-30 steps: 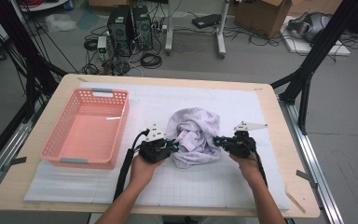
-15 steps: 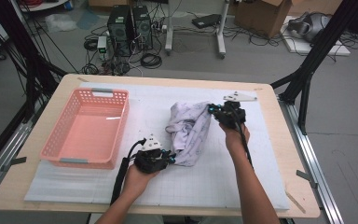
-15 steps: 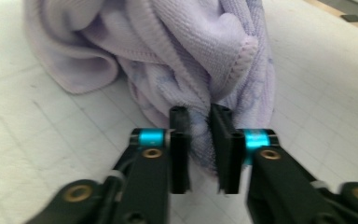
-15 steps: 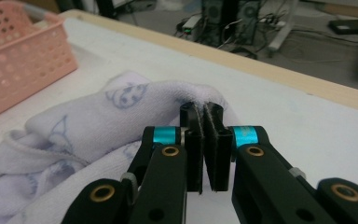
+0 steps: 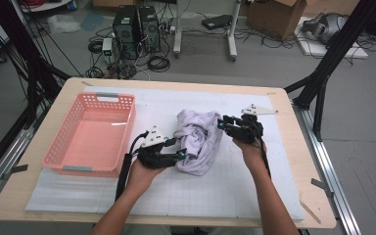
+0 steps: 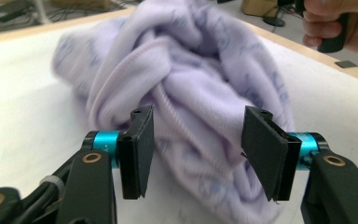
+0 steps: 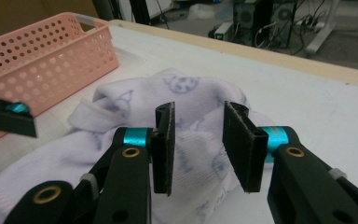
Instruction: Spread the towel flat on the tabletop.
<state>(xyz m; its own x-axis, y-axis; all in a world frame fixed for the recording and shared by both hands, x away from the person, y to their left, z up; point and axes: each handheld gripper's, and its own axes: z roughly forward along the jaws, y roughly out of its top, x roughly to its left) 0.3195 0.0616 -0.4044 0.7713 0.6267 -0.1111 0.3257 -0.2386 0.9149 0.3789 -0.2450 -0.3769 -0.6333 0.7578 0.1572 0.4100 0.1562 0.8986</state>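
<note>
Two grippers: one at each side of the cloth.
Cloth (image 5: 197, 142): crumpled — just right of the basket (image 5: 92, 134).
Left gripper (image 6: 196, 149): jaws just opened, released.
Right gripper (image 7: 197, 144): jaws just opened — gripping nothing.

the high view is looking forward and down on the whole table (image 5: 274, 205) from above the person's side, fairly far off. the left gripper view is sitting low and close, facing the crumpled lilac cloth (image 6: 191, 93). the right gripper view is facing it from the opposite side (image 7: 186, 140), toward the pink basket (image 7: 42, 60). all three are sharing the cloth (image 5: 198, 142).
</note>
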